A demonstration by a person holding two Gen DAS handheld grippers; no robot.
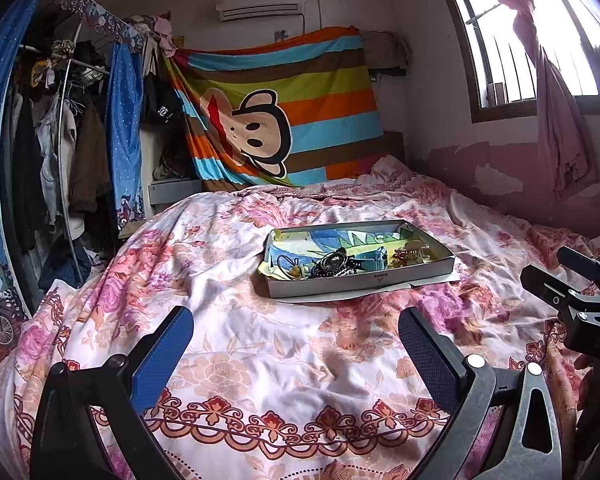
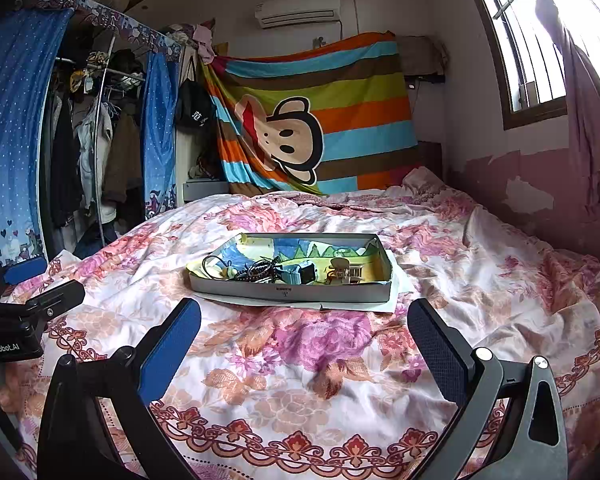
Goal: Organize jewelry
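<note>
A shallow grey box lies on the flowered bedspread, lined with a colourful picture. Inside it sit a heap of dark beaded bracelets, a black cord loop, a small blue box and a tan hair claw. My left gripper hovers open over the bedspread, short of the box. My right gripper is open too, just in front of the box, and shows at the left wrist view's right edge. Neither holds anything.
The bed fills the foreground, its spread wrinkled. An open wardrobe with blue curtains stands to the left. A striped monkey cloth hangs at the headboard. A window with a pink curtain is on the right wall.
</note>
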